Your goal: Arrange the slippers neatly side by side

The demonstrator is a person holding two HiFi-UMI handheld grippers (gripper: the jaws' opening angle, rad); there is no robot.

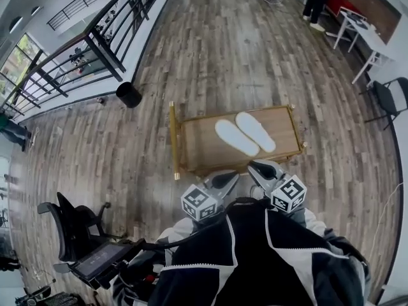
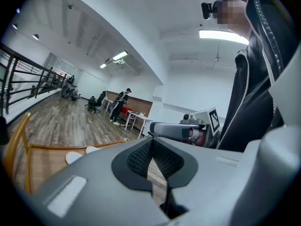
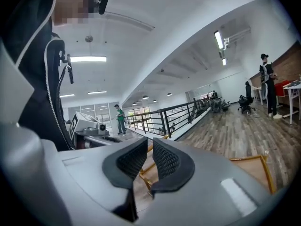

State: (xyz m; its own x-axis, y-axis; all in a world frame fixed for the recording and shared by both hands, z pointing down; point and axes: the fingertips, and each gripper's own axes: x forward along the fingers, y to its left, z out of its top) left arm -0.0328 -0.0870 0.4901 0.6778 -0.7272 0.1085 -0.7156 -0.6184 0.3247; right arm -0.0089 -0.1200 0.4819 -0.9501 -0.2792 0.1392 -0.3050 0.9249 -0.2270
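Slippers, a pair of flat white oval-soled ones [image 1: 237, 138], lie close together and aslant on the low wooden table with brass rails [image 1: 191, 139], well ahead of both sets of fingertips. Left gripper [image 1: 224, 180]: jaws pressed together, empty. Right gripper [image 1: 260, 169]: jaws a narrow slit apart, empty. Any further squaring would likely need wider jaws first, then a light nudge at the heels.

Left tool [image 1: 228, 178] closed, right tool [image 1: 256, 167] narrowly parted

Head view looks steeply down; both gripper views face level, sharing the table [image 1: 197, 146].
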